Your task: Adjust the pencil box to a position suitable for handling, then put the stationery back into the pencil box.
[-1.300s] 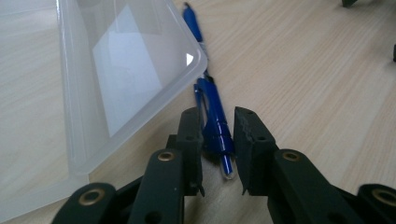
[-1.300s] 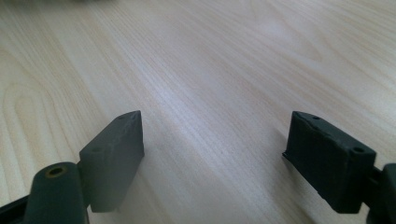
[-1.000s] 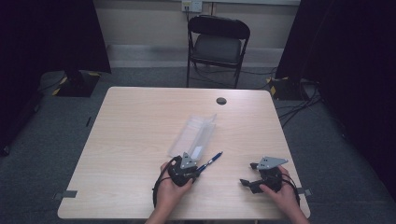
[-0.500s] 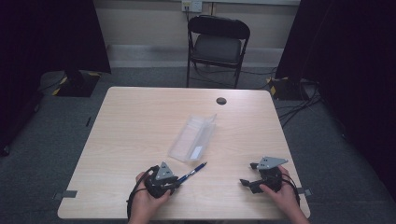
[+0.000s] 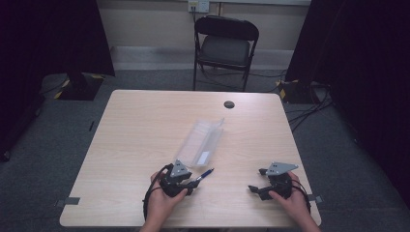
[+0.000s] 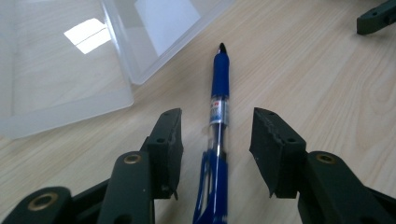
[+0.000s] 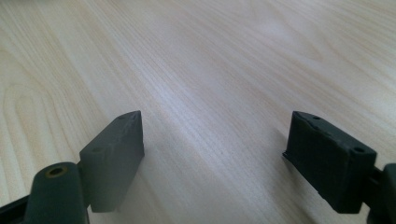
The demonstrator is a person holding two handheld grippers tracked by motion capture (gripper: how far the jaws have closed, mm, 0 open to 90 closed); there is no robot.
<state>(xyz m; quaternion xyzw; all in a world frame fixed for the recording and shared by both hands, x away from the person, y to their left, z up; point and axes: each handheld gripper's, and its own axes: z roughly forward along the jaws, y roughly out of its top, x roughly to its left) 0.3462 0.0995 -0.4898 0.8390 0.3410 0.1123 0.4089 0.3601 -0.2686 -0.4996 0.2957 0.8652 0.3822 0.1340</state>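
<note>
The left gripper [image 6: 217, 135] has just been opening; the blue pen [image 6: 219, 93] lies free between its jaws near the tabletop's [image 5: 140, 125] front edge. The pen's label is too blurred to read. The right gripper [image 7: 212, 154] stands released over bare wood.

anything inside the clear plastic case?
The clear case looks empty: through it show only table grain and a white label patch. The blue pen lies outside it on the table, between the left gripper's opened jaws.

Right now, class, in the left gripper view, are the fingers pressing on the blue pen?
No: the pen lies on the table between the left gripper's fingers, with a gap on each side.
</note>
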